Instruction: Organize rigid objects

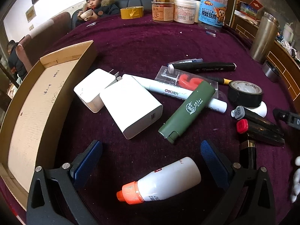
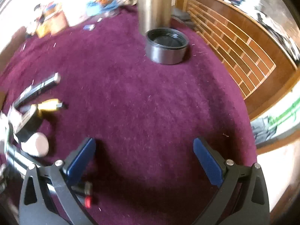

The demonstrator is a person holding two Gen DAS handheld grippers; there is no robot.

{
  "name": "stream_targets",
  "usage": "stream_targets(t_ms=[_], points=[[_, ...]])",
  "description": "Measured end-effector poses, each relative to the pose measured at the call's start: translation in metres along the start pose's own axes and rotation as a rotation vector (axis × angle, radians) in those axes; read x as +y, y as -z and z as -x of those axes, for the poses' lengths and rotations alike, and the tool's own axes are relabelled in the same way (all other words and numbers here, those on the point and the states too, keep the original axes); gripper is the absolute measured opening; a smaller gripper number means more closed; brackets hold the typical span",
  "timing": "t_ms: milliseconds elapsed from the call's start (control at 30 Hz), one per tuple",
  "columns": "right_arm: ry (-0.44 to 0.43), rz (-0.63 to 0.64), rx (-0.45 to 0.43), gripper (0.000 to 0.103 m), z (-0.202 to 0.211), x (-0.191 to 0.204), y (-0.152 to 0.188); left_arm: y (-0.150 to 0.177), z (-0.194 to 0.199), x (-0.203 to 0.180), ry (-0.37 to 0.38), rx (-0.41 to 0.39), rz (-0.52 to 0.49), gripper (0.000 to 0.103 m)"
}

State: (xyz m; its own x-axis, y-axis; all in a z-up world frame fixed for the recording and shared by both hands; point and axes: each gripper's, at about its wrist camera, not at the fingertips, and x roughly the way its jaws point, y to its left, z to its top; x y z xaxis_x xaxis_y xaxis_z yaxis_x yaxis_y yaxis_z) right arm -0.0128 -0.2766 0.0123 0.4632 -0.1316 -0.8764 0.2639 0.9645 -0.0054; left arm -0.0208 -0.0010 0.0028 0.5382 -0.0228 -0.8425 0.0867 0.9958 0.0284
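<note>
In the left wrist view a cardboard box [image 1: 28, 112] lies open at the left on the purple cloth. Two white chargers [image 1: 131, 106] [image 1: 93, 90], a white deli marker [image 1: 180, 93], a green lighter [image 1: 187, 112], black tape [image 1: 245, 93] and black markers [image 1: 262, 123] lie in a loose pile. My left gripper [image 1: 151, 157] is open, with a white bottle with an orange cap [image 1: 165, 181] lying between its fingers. My right gripper [image 2: 144, 155] is open over bare cloth. The pile's edge shows at its left, blurred.
Jars, tubs and a yellow tape roll [image 1: 131, 12] stand at the table's far edge. A steel flask [image 2: 155, 3] and a dark round lid [image 2: 166, 45] stand at the right, near a wooden rail [image 2: 234, 46]. A child [image 1: 95, 3] sits beyond the table.
</note>
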Motion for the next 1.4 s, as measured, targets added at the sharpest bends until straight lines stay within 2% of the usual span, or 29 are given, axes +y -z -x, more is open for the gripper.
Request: stream_targets(t_ms=[67, 200, 267, 300, 333, 400, 433, 467, 533, 567, 600, 633, 700, 733, 800, 867, 967, 1033, 1233, 1267, 1333, 1367, 1400], points=[[0.014, -0.016, -0.043, 0.103, 0.0, 0.001, 0.001, -0.001, -0.001, 0.0, 0.003, 0.002, 0.008, 0.102], [0.012, -0.011, -0.019, 0.103, -0.004, 0.001, -0.006, 0.0, -0.001, 0.003, 0.014, 0.002, 0.015, 0.102], [0.008, -0.052, -0.013, 0.097, 0.004, -0.002, -0.005, 0.0, -0.001, 0.004, 0.014, 0.003, 0.015, 0.102], [-0.011, -0.062, -0.039, 0.097, 0.014, -0.002, -0.004, 0.0, -0.001, 0.005, 0.019, 0.002, 0.018, 0.102], [-0.021, -0.059, -0.094, 0.097, 0.03, 0.0, 0.0, 0.001, 0.0, 0.005, 0.025, -0.001, 0.018, 0.102], [0.008, -0.024, -0.278, 0.097, 0.074, 0.01, 0.013, 0.002, 0.005, 0.009, 0.06, -0.012, 0.026, 0.099], [0.026, -0.009, -0.399, 0.097, 0.099, 0.015, 0.024, 0.003, 0.011, 0.013, 0.083, -0.033, 0.034, 0.096], [0.039, -0.002, -0.507, 0.103, 0.119, 0.02, 0.034, 0.004, 0.023, 0.017, 0.116, -0.071, 0.035, 0.095], [-0.01, 0.002, -0.75, 0.103, 0.15, 0.026, 0.059, 0.007, 0.051, 0.024, 0.161, -0.152, 0.015, 0.095], [-0.046, 0.006, -0.799, 0.103, 0.154, 0.029, 0.062, 0.01, 0.068, 0.03, 0.188, -0.206, 0.004, 0.095], [-0.066, 0.025, -0.77, 0.103, 0.152, 0.035, 0.057, 0.013, 0.088, 0.04, 0.206, -0.27, -0.006, 0.096], [-0.088, 0.054, -0.694, 0.103, 0.142, 0.042, 0.047, 0.016, 0.105, 0.05, 0.213, -0.329, -0.01, 0.096], [-0.126, 0.034, -0.578, 0.103, 0.117, 0.048, 0.032, 0.021, 0.126, 0.069, 0.22, -0.402, -0.014, 0.101], [-0.118, 0.009, -0.555, 0.103, 0.106, 0.047, 0.03, 0.023, 0.133, 0.078, 0.208, -0.423, -0.016, 0.101], [-0.1, -0.017, -0.523, 0.102, 0.082, 0.049, 0.03, 0.024, 0.135, 0.089, 0.155, -0.403, -0.033, 0.101], [-0.087, -0.022, -0.488, 0.099, 0.07, 0.048, 0.029, 0.028, 0.128, 0.089, 0.097, -0.334, -0.07, 0.101], [-0.109, -0.045, -0.515, 0.099, 0.079, 0.04, 0.032, 0.039, 0.118, 0.073, 0.116, -0.292, -0.146, 0.101], [-0.125, -0.05, -0.489, 0.099, 0.074, 0.04, 0.034, 0.044, 0.109, 0.051, 0.128, -0.287, -0.224, 0.101], [-0.144, -0.055, -0.472, 0.099, 0.074, 0.038, 0.042, 0.046, 0.079, 0.0, 0.089, -0.261, -0.394, 0.099], [-0.148, -0.057, -0.47, 0.099, 0.074, 0.038, 0.042, 0.044, 0.072, -0.007, 0.073, -0.253, -0.429, 0.095], [-0.149, -0.06, -0.463, 0.099, 0.072, 0.038, 0.041, 0.041, 0.062, -0.012, 0.051, -0.226, -0.472, 0.073], [-0.15, -0.063, -0.458, 0.099, 0.071, 0.037, 0.039, 0.039, 0.053, -0.013, 0.076, -0.171, -0.48, 0.041], [-0.151, -0.068, -0.454, 0.099, 0.071, 0.037, 0.039, 0.038, 0.045, -0.011, 0.117, -0.113, -0.472, 0.023]])
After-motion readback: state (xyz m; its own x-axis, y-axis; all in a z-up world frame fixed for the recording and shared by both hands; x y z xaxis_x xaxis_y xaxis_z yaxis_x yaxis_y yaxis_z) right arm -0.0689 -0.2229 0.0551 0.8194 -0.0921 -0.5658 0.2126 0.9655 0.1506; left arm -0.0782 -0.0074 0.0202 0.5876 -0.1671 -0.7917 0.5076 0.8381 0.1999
